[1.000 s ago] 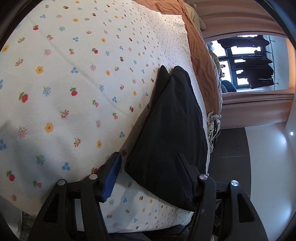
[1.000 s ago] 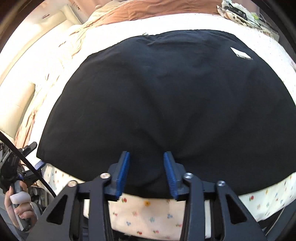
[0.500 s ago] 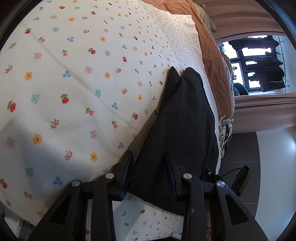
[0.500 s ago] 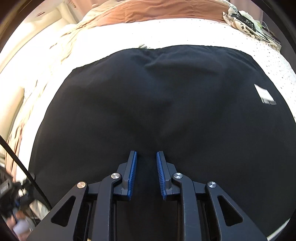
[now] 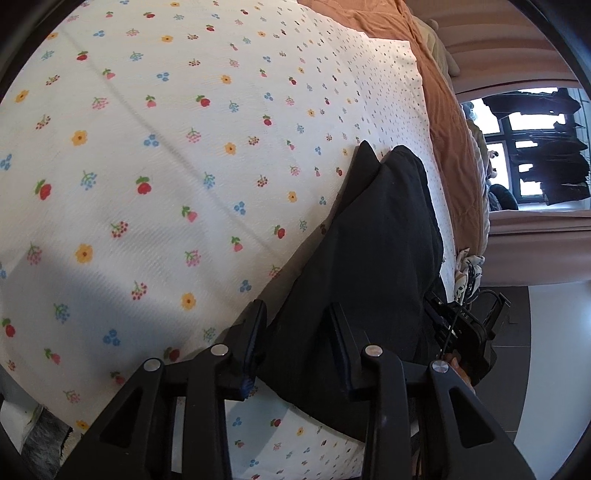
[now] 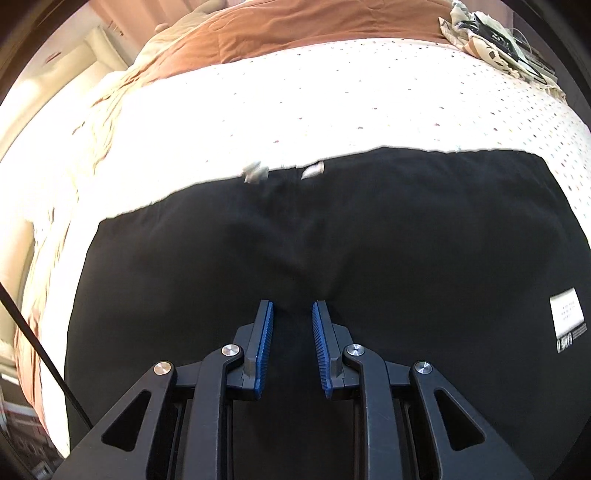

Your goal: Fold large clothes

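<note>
**Both grippers pinching the near hem of a black garment on the bed**

Across the lower middle of the right wrist view, the black garment (image 6: 332, 240) lies spread over the floral bedsheet (image 6: 351, 110), its far edge running straight across the frame and a white printed label (image 6: 567, 317) at the right. The right gripper (image 6: 292, 314) has its blue-padded jaws drawn narrow with a ridge of the dark cloth bunched between them; it appears to be holding the fabric. In the left wrist view, the same garment (image 5: 376, 240) occupies the lower right, seen edge-on and lifted into a peaked fold above the sheet (image 5: 166, 166). The left gripper (image 5: 297, 317) is at its near edge with jaws moderately narrow and cloth lying between them; whether the pads actually press the cloth I cannot tell.

The fabric looks soft, limp and light, likely to sag and drag between the two holds. Grips near the outer corners of the near hem, rather than mid-edge, would probably keep the fold line straighter. An orange-brown blanket (image 6: 295, 26) lies beyond, at the top of the frame.
</note>
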### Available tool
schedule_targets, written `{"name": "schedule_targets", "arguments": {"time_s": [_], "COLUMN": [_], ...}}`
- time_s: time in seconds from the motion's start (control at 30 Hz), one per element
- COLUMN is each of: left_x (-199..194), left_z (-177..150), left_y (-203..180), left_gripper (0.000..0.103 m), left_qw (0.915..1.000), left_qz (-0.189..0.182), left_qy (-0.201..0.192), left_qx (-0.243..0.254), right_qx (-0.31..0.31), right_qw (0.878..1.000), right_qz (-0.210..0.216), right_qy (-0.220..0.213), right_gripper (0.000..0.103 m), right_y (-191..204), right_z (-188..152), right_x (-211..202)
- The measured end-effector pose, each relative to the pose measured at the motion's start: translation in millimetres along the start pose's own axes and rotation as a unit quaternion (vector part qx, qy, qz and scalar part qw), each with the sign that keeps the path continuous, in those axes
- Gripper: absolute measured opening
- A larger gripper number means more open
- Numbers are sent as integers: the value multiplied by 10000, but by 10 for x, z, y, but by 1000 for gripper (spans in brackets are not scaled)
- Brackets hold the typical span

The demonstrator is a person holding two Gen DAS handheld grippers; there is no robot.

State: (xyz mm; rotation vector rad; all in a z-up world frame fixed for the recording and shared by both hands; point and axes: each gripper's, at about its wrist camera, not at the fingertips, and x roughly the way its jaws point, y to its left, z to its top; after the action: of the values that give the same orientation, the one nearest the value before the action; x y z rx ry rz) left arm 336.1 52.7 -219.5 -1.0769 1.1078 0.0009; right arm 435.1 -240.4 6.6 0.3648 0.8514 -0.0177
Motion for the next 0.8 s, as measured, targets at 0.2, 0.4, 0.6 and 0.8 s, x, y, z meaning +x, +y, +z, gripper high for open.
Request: {"name": "schedule_targets", "arguments": {"time_s": [0.2, 0.4, 0.6, 0.8], "left_x": [33, -25, -199, -390], "left_z": [20, 9, -35, -99], "left_y": [-51, -168, -314, -630], "left_gripper": [35, 19, 15, 15], "left_qw": [9998, 9991, 9987, 9955], "left_qz": [191, 285, 47, -240], "left_qy": [24, -94, -221, -359], "left_qx": [-22, 283, 446, 842], "right_qx": [195, 187, -46, 25], "right_qw": [9995, 9987, 9976, 9960], "right_qz": [239, 430, 570, 757], "right_qy": [43, 200, 391, 480], "right_gripper": [19, 19, 19, 19], "right_y": [-94, -94, -153, -133], "right_z": [207, 7, -235, -546], "right_x": [265, 247, 99, -85]}}
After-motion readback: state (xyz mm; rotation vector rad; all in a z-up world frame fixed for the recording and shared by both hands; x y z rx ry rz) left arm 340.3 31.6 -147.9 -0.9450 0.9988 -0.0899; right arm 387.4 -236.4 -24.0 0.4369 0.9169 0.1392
